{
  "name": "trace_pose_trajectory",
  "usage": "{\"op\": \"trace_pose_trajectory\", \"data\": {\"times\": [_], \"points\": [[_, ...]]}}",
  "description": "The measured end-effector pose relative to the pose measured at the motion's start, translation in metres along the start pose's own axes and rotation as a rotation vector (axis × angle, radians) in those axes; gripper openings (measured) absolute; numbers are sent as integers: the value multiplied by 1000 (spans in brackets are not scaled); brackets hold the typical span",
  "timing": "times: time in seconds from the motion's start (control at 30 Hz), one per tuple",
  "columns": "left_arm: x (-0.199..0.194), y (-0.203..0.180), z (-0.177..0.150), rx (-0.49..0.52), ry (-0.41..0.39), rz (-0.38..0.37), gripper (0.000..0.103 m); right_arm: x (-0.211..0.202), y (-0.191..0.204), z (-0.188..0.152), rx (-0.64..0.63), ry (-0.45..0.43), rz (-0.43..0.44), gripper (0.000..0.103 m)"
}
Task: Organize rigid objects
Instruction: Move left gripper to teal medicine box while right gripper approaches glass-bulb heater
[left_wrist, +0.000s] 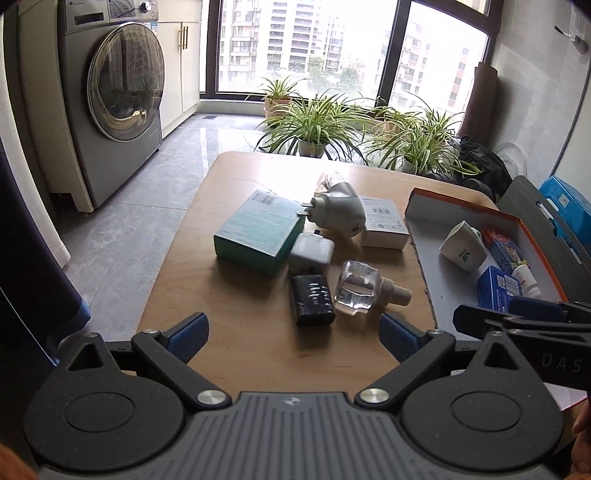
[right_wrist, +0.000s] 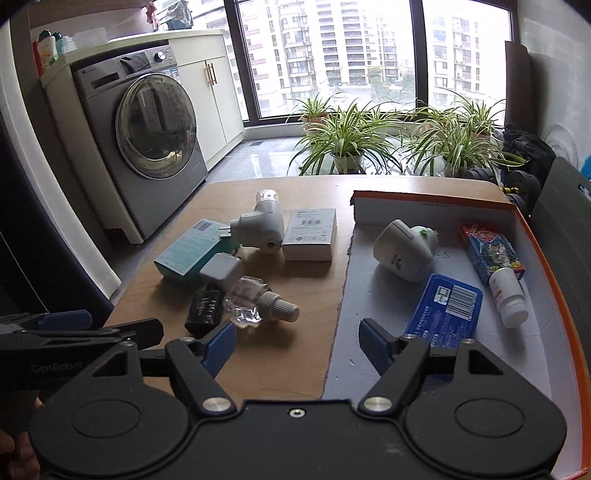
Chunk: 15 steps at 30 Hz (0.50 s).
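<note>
On the wooden table (left_wrist: 251, 332) lie a teal box (left_wrist: 258, 230), a white plug-in device (left_wrist: 334, 210), a white box (left_wrist: 384, 225), a small white charger (left_wrist: 312, 253), a black battery pack (left_wrist: 312, 299) and a clear bottle (left_wrist: 360, 290). The same clear bottle (right_wrist: 255, 299) and black pack (right_wrist: 205, 310) show in the right wrist view. My left gripper (left_wrist: 293, 332) is open and empty, just short of the black pack. My right gripper (right_wrist: 297, 345) is open and empty over the near edge of the orange-rimmed box lid (right_wrist: 354, 206).
The lid holds a white plug device (right_wrist: 404, 251), a blue tin (right_wrist: 445, 308), a colourful pack (right_wrist: 489, 253) and a white pill bottle (right_wrist: 508, 297). A washing machine (left_wrist: 114, 96) stands left. Potted plants (left_wrist: 314, 122) stand behind the table. A grey case (left_wrist: 543, 221) is at right.
</note>
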<state>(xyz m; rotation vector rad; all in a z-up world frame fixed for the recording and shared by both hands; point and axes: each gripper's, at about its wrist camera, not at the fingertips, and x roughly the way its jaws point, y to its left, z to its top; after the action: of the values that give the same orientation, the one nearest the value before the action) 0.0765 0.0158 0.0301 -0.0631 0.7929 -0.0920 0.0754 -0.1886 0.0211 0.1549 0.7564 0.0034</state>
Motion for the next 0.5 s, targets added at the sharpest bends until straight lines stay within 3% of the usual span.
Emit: {"op": "trace_pose_trajectory", "data": {"times": [0.5], "points": [[5,29,3,-34,6,32,101,13,27,5,-52,20,29,87]]}}
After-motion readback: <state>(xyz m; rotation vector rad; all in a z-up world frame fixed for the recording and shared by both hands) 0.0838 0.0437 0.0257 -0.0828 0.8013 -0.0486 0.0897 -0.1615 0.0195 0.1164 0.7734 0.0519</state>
